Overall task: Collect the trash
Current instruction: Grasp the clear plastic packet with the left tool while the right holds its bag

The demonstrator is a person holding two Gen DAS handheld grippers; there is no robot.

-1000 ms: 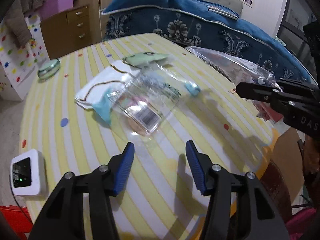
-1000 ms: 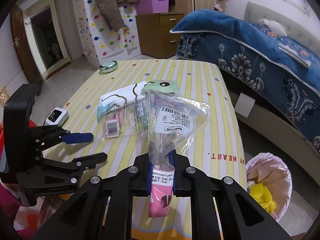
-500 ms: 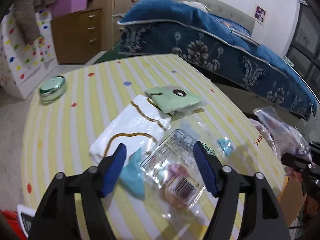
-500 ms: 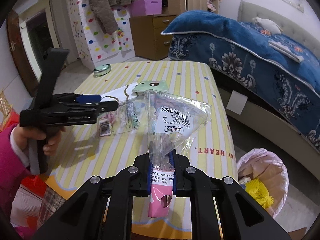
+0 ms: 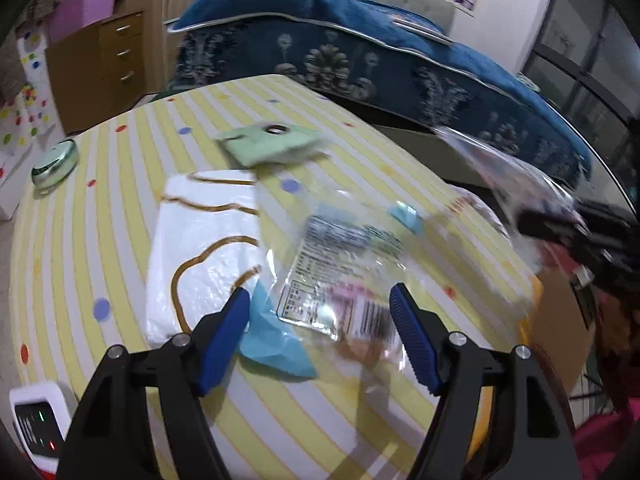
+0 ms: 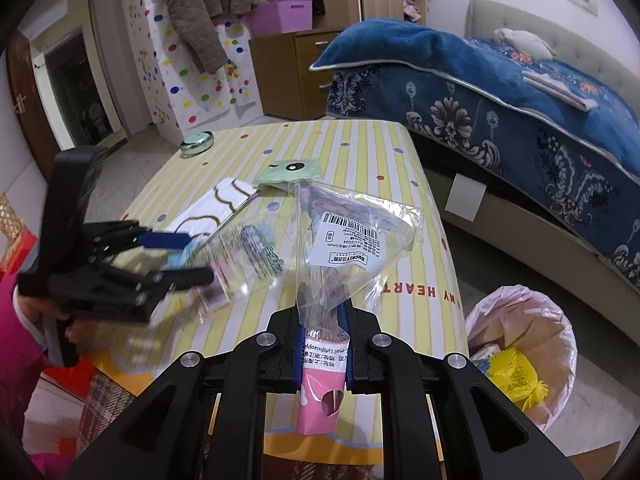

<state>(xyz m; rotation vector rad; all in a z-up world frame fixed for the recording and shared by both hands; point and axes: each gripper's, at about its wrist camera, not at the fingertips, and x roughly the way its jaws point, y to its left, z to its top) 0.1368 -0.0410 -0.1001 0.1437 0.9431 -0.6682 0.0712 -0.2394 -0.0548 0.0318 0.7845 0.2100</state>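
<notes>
Now L gripper (image 5: pixel 320 320) over clear wrapper (image 5: pixel 340 276)

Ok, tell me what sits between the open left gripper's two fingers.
In the left wrist view, the left gripper brackets a clear printed wrapper, with a blue scrap beside its left finger, both on the striped table.

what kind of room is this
Most likely a home bedroom: a bed under a blue floral blanket, a brown wooden drawer chest, and a grey-brown quilted jacket hanging by it.
</notes>
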